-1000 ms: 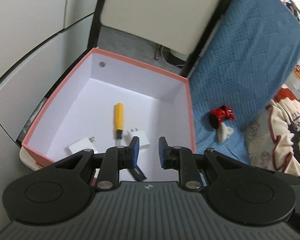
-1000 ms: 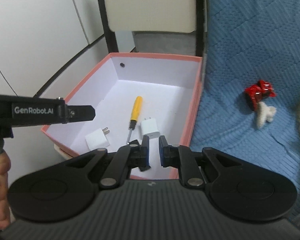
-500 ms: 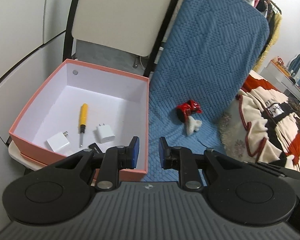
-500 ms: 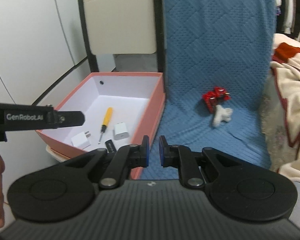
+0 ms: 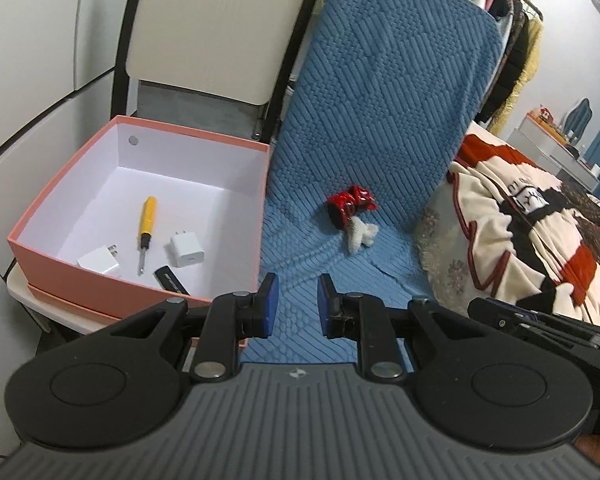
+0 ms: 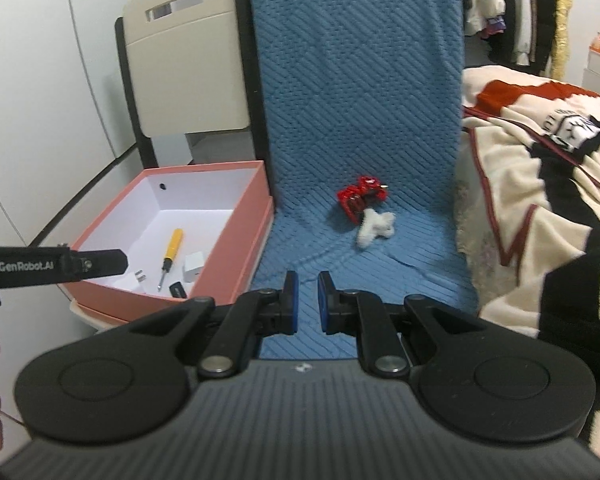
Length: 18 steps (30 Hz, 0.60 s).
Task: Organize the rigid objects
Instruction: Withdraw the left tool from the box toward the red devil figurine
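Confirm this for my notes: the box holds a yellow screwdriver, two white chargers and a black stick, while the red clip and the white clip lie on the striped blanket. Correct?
Not quite. The red clip and white clip lie on the blue quilted chair cover, not the blanket, as the right wrist view shows. The box does hold the yellow screwdriver, two white chargers and black stick.

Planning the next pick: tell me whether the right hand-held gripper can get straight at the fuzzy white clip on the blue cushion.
Probably yes. The right hand-held gripper is open and empty, only bare blue cushion lies before the fuzzy white clip; the red claw clip touches its far side.
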### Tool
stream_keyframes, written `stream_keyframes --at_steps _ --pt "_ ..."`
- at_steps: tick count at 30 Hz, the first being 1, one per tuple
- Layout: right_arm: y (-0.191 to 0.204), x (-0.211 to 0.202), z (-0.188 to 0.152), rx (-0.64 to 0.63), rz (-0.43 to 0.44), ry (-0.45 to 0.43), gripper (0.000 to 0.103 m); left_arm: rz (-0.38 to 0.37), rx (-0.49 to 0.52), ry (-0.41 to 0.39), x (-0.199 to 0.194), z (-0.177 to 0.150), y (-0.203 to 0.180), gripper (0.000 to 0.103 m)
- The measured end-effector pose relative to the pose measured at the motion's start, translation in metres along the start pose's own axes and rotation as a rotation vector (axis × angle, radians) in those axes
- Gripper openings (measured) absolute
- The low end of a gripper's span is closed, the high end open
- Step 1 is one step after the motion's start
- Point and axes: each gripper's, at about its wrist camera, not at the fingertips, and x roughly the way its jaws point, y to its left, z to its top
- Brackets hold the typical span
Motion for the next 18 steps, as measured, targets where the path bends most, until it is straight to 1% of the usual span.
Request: stream_keyframes --at_steps 4,6,8,12,14,16,18 --pt "-0.011 -0.013 -0.007 -0.003 -0.016 -0.01 0.014 -0.019 0.023 -0.01 -0.004 -0.007 -0.015 0.023" --pt "-0.018 -0.02 -0.011 0.002 -0.018 -0.013 0.014 -0.033 0.026 -0.018 -0.008 -0.011 -0.021 0.026" --pt "-0.024 -0.025 -0.015 0.01 -0.019 -0.016 0.014 -0.035 0.04 -0.023 -0.01 -0.015 -0.029 0.033" --pt "-0.035 -0.03 -0.026 0.021 -0.032 -0.017 0.014 -0.053 0.075 -0.024 -0.012 -0.024 -0.043 0.039" --pt "-0.04 -0.03 -0.032 0.025 -0.045 -0.01 0.014 -0.075 0.097 -0.019 -0.01 -0.029 -0.051 0.052" --pt "-0.045 -0.03 -0.04 0.031 -0.059 -0.003 0.014 -0.086 0.117 -0.013 -0.009 -0.035 -0.058 0.057" --pt "-0.049 -0.03 -0.045 0.045 -0.065 0.0 0.014 -0.096 0.129 0.002 -0.005 -0.039 -0.064 0.058"
